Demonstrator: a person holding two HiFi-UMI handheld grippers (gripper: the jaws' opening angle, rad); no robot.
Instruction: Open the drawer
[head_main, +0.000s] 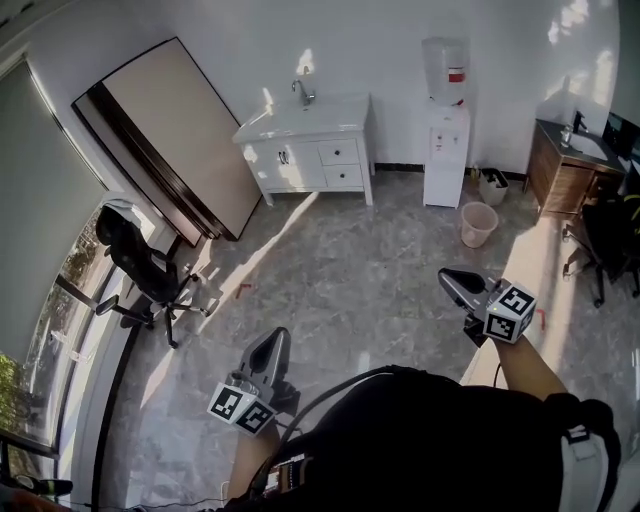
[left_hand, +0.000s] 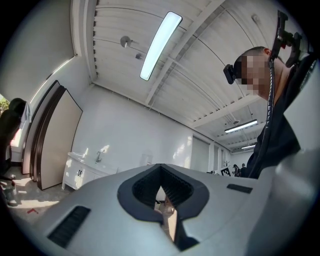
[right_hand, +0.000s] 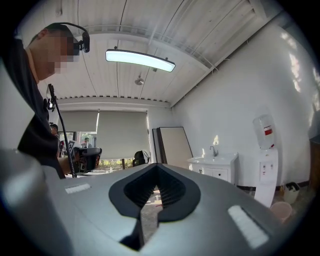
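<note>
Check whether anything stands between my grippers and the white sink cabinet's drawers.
Nothing visible: bare floor runs from the left gripper and right gripper to the drawers. The office chair sits off left, bucket off right.

White walls (head_main: 380, 50) and a grey marbled floor (head_main: 380, 270). 1 large board (head_main: 170, 130) leans at the left wall, 1 black office chair (head_main: 140, 265) stands beside the window (head_main: 60, 330), 1 water dispenser (head_main: 447, 130) at the back wall.

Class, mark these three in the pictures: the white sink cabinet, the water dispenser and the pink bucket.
white sink cabinet (head_main: 338, 153): head view, upper drawer front
water dispenser (head_main: 446, 160): head view, white front panel
pink bucket (head_main: 476, 234): head view, outer wall
</note>
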